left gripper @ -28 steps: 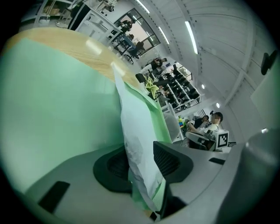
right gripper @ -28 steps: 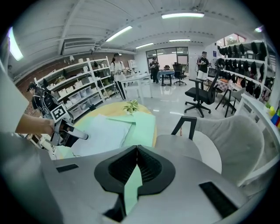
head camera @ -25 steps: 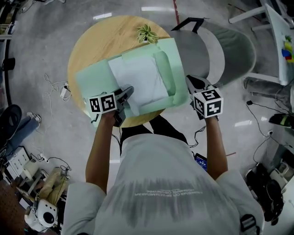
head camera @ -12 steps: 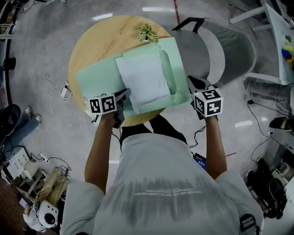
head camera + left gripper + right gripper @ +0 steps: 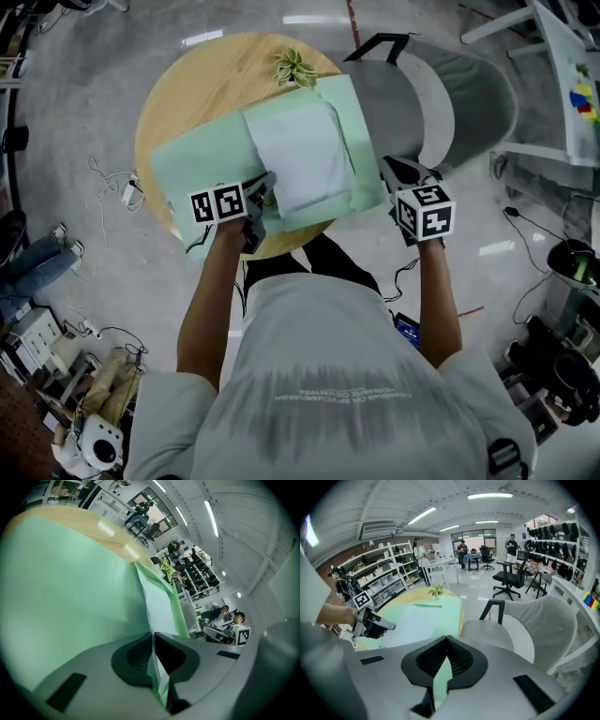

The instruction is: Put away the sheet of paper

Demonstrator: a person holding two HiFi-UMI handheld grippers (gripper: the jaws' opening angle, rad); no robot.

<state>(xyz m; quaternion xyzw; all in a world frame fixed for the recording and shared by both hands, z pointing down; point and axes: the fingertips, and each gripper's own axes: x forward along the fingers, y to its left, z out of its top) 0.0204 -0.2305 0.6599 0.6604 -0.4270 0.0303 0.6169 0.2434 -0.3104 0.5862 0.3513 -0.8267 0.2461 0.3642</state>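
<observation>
Since the sheet of paper [image 5: 298, 155] lies on the open green folder [image 5: 197, 167] atop the round tabletop [image 5: 192, 89], I work the folder | left gripper [image 5: 152, 638]: jaws just closed onto its near edge, probably to fold it over | right gripper [image 5: 446, 643]: jaws pinch its right corner, steadying.

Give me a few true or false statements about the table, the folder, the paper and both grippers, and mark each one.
1. The small plant stands at the far edge of the round table. True.
2. The left gripper is open, clear of everything. False: its jaws have just been closing and now pinch the edge of the green folder.
3. The white sheet lies on the floor. False: it lies on the open green folder on the table.
4. The right gripper is shut on the green folder's edge. True.
</observation>
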